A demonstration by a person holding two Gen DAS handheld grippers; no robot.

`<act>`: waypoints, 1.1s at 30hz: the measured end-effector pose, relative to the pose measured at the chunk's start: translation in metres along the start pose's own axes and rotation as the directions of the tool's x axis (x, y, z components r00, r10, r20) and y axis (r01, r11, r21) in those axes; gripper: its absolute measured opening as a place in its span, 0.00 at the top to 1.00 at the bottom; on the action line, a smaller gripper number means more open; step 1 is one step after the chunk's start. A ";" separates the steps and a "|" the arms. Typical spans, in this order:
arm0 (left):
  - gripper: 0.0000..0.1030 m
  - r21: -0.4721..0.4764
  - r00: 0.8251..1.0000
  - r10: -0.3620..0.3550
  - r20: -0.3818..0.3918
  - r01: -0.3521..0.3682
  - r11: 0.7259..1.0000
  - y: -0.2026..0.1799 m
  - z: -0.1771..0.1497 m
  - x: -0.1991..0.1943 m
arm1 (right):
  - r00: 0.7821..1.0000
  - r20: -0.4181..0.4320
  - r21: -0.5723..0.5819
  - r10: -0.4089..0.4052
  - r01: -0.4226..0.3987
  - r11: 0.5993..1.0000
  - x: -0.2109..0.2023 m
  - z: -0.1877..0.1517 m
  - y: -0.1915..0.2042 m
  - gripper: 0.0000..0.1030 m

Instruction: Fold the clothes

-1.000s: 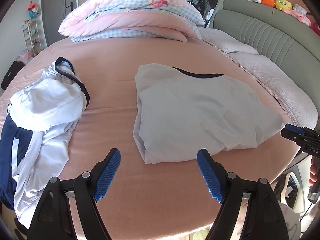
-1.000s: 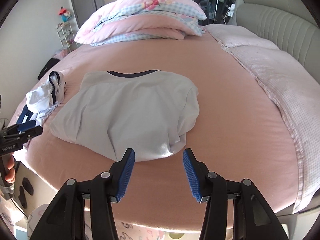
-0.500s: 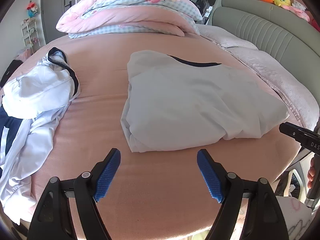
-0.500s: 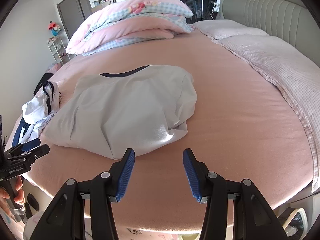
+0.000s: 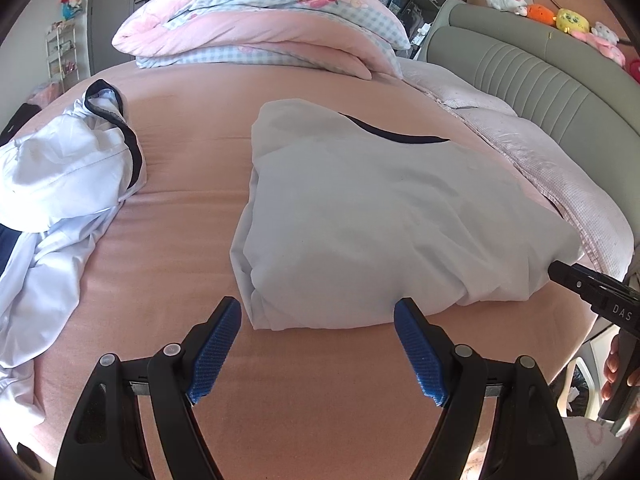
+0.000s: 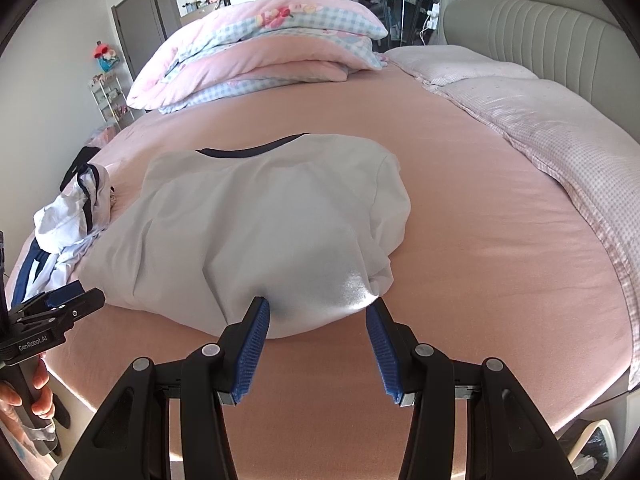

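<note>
A: You're bringing both grippers in low over the near hem of the white shirt [image 5: 384,216], which is lying partly folded, sleeves tucked in, in the middle of the pink bed [image 5: 192,208]. Looks like you're setting up the bottom-to-collar fold.

B: How should I be taking it?

A: I'd say you should be biting the near edge at both bottom corners, through all layers, not just the top sheet. Then you're lifting evenly and laying the hem up by the dark collar trim [image 5: 394,133]. Thin, slippery-looking fabric, so an uneven lift is probably skewing the fold.

B: Fingers?

A: Left gripper [image 5: 318,314] is standing spread wide, holding nothing; the shirt's left bottom corner is sitting between the tips but the pads aren't pressing on it. Right gripper [image 6: 319,314] is spread about halfway, straddling the bulging hem on the right side; tips are looking close to the cloth, contact I can't confirm, nothing pinched.

B: Other clutter?

A: Unfolded white-and-navy garment [image 5: 60,184] is lying well apart to the left. Folded quilt [image 5: 256,24] is sitting at the far end.
</note>
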State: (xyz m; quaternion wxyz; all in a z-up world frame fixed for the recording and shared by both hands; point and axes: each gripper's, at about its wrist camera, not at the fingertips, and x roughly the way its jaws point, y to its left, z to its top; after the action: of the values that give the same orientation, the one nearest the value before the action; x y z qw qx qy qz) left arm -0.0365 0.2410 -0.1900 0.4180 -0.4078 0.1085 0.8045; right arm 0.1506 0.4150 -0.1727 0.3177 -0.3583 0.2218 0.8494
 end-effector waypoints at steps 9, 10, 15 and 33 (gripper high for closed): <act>0.33 -0.060 0.999 -0.033 -0.010 0.033 0.998 0.002 0.003 0.010 | 1.000 0.001 0.026 0.007 -0.007 1.000 0.005 0.002 -0.001 0.52; 0.35 -0.063 1.000 -0.028 -0.014 0.027 0.998 0.002 0.003 0.011 | 1.000 0.001 0.028 0.006 -0.006 1.000 0.006 0.002 -0.001 0.52; 0.50 -0.067 1.000 -0.003 -0.026 0.001 0.998 0.002 0.002 0.013 | 1.000 -0.003 0.040 0.000 0.000 0.999 0.009 0.003 -0.001 0.52; 0.87 -0.020 0.986 0.166 0.016 -0.165 0.986 -0.003 0.006 0.003 | 0.972 0.016 -0.096 -0.233 0.234 0.968 0.017 0.002 0.011 0.93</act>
State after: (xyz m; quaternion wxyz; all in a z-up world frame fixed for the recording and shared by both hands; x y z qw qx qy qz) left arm -0.0382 0.2481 -0.1883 0.3470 -0.3940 0.1309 0.8410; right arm 0.1329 0.4146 -0.1824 0.3982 -0.3949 0.1357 0.8167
